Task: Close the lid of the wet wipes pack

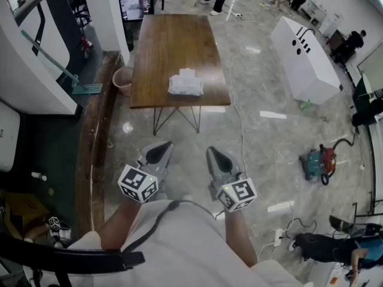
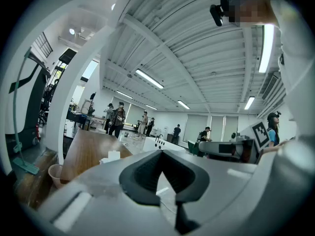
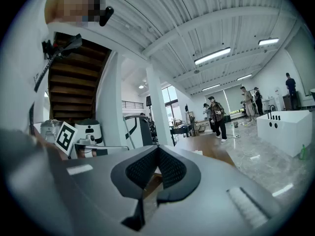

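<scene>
The white wet wipes pack (image 1: 186,84) lies near the front edge of a brown wooden table (image 1: 167,40); I cannot tell how its lid stands. My left gripper (image 1: 160,147) and right gripper (image 1: 213,153) are held level side by side over the floor, well short of the table. Both are shut with nothing between the jaws. In the left gripper view the shut left gripper (image 2: 160,152) points toward the table (image 2: 88,149), with the pack (image 2: 112,156) small to the left. The right gripper (image 3: 158,148) shows the pack (image 3: 197,152) just beyond it to the right.
A pink bin (image 1: 122,80) stands on the floor at the table's left. A long white cabinet (image 1: 305,55) is to the right, with a green and red machine (image 1: 317,163) and cables on the floor. A treadmill (image 1: 42,34) is at the left. People stand far behind the table.
</scene>
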A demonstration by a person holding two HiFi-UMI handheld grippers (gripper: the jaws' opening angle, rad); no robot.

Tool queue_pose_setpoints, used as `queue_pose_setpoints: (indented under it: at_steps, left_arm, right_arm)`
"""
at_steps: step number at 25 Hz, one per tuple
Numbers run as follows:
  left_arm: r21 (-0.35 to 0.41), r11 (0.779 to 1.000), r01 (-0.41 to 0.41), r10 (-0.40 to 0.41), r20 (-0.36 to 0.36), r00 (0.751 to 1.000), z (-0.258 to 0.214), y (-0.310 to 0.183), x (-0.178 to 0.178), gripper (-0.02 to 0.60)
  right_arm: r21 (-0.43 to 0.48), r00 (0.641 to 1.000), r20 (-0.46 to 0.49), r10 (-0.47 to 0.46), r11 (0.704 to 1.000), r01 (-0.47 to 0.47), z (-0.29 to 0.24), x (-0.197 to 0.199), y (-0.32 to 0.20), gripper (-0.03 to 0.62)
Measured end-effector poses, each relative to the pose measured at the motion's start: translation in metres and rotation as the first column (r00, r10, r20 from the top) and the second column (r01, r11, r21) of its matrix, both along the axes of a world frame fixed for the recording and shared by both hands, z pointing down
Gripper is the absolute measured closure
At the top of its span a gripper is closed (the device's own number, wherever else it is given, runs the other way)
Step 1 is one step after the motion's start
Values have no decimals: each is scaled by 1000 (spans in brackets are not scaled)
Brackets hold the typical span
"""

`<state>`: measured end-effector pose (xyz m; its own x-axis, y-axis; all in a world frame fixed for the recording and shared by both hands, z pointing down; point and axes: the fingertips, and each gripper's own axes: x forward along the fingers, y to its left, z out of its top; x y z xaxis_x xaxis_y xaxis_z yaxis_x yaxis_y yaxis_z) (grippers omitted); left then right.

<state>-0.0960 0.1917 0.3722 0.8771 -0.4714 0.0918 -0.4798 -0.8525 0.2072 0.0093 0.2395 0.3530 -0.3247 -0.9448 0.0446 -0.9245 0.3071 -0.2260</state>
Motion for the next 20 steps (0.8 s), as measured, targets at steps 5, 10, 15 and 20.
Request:
queue_pose_setpoints:
  at_steps: [5,10,15,20]
  left_arm:
    - [-4,1000,-3,3,-5,1000,-3,4,2,580]
    - [1,1000,-22,22,-1,1000,-2,5,5,580]
    - [-9,1000,-25,25,-5,1000,0,3,3,580]
    - [-20,1000,-20,20,-6,1000,6,0,-2,580]
  right_arm:
    - [-6,1000,-7,0,1000,0,-5,0,4,585]
    - [-11,1000,-7,-1,1000,0,-2,-1,8,585]
    - [-16,999,24,-25,1000,25,-1,-7,9,585]
    - [-33,999,34,-9,999,10,6,-3,6,585]
